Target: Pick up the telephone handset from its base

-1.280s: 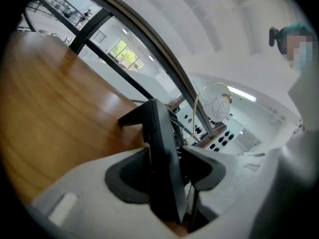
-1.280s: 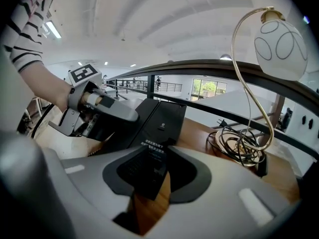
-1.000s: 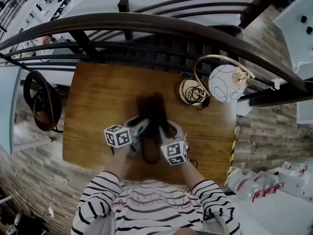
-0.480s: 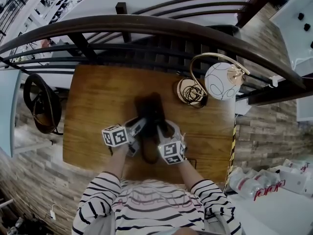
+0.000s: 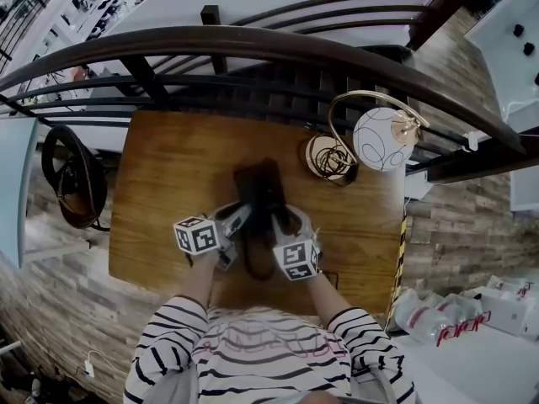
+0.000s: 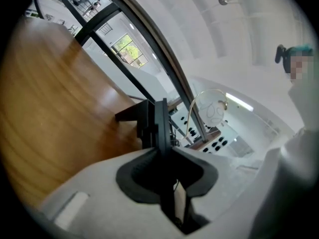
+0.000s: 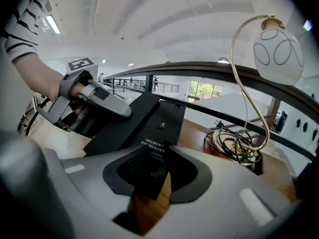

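Head view puts the black telephone (image 5: 259,188) in the middle of the brown wooden table (image 5: 168,175), with your two grippers at its near end, one on each side. Your left gripper (image 6: 162,151) has just been closing its jaws. The thin black handset (image 6: 160,118) stands edge-on between them with the pads against it, not yet lifted from the phone. Your right gripper (image 7: 152,158) is clamped on the near corner of the black base (image 7: 167,116). A gold-stemmed lamp with a white globe (image 5: 381,139) stands at the table's far right.
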A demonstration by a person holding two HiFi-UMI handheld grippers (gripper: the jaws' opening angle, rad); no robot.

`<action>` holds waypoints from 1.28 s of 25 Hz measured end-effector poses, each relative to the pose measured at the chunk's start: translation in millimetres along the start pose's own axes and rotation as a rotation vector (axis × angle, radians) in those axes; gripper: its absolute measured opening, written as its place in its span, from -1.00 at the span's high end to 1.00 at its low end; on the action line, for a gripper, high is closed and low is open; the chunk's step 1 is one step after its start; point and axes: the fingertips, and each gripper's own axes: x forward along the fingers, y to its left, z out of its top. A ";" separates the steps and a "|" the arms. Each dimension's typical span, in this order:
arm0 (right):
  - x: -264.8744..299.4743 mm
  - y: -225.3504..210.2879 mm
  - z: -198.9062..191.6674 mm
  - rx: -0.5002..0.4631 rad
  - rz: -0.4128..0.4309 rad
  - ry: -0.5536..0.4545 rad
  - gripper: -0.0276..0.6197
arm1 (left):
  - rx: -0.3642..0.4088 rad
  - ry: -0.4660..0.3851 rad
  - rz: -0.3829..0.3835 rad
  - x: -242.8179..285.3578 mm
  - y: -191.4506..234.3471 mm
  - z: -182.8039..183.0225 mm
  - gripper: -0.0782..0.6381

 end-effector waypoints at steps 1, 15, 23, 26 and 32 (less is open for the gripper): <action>0.0 0.2 0.1 0.002 0.001 0.001 0.57 | -0.003 -0.002 0.003 -2.7 0.4 0.6 0.58; -2.6 1.4 0.7 0.053 0.049 0.044 0.59 | -0.050 -0.138 0.000 -48.5 -22.3 9.4 0.58; -36.8 4.5 14.5 0.107 0.058 0.013 0.66 | -0.002 -0.201 0.002 -79.1 -62.2 2.1 0.58; -61.1 6.4 25.3 0.129 0.060 -0.043 0.76 | 0.021 -0.227 0.001 -90.0 -78.5 -4.9 0.58; -114.1 21.7 61.0 0.176 0.099 -0.179 0.91 | 0.054 -0.272 -0.005 -112.6 -112.3 -18.9 0.58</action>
